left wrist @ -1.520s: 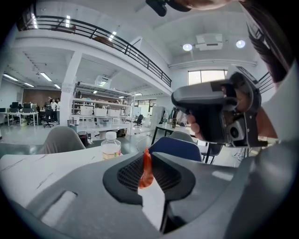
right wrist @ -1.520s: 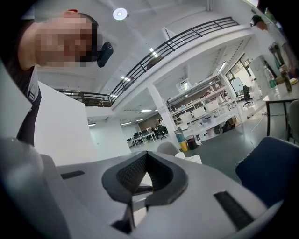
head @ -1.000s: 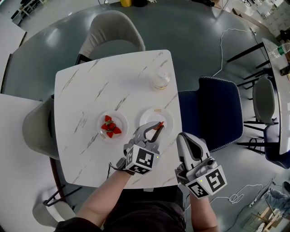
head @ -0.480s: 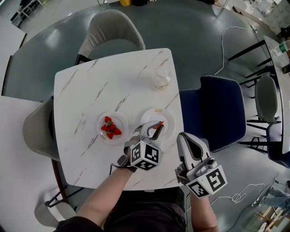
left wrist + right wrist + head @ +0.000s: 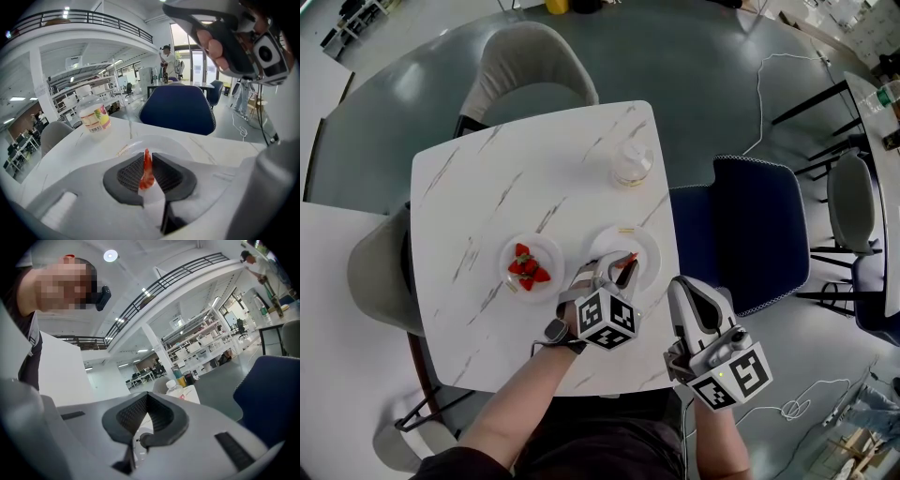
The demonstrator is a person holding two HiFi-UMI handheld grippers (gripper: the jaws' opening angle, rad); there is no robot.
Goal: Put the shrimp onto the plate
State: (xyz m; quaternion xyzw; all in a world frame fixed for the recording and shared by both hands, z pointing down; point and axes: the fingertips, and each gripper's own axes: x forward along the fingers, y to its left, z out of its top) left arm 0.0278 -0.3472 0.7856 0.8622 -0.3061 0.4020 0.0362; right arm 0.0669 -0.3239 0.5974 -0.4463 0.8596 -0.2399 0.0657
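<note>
A red shrimp point(image 5: 147, 172) is pinched upright between the jaws of my left gripper point(image 5: 149, 158), which is shut on it. Just beyond the jaws lies the empty white plate point(image 5: 174, 141). From the head view the left gripper point(image 5: 617, 271) hangs over the near edge of that plate point(image 5: 645, 246), with the shrimp point(image 5: 627, 262) sticking out above it. My right gripper point(image 5: 686, 289) sits off the table's front right corner, jaws shut with nothing in them. In the right gripper view the right gripper point(image 5: 147, 394) points up toward the hall.
A second white plate point(image 5: 512, 281) with strawberries point(image 5: 528, 265) sits left of the empty one. A lidded jar point(image 5: 632, 164) stands at the far right of the marble table point(image 5: 487, 187). A blue chair point(image 5: 745, 230) is beside the table's right edge; a grey chair point(image 5: 530, 61) stands behind it.
My left gripper has tilted more upright and drawn slightly nearer, still holding the shrimp over the plate's near edge. The right gripper has barely moved.
</note>
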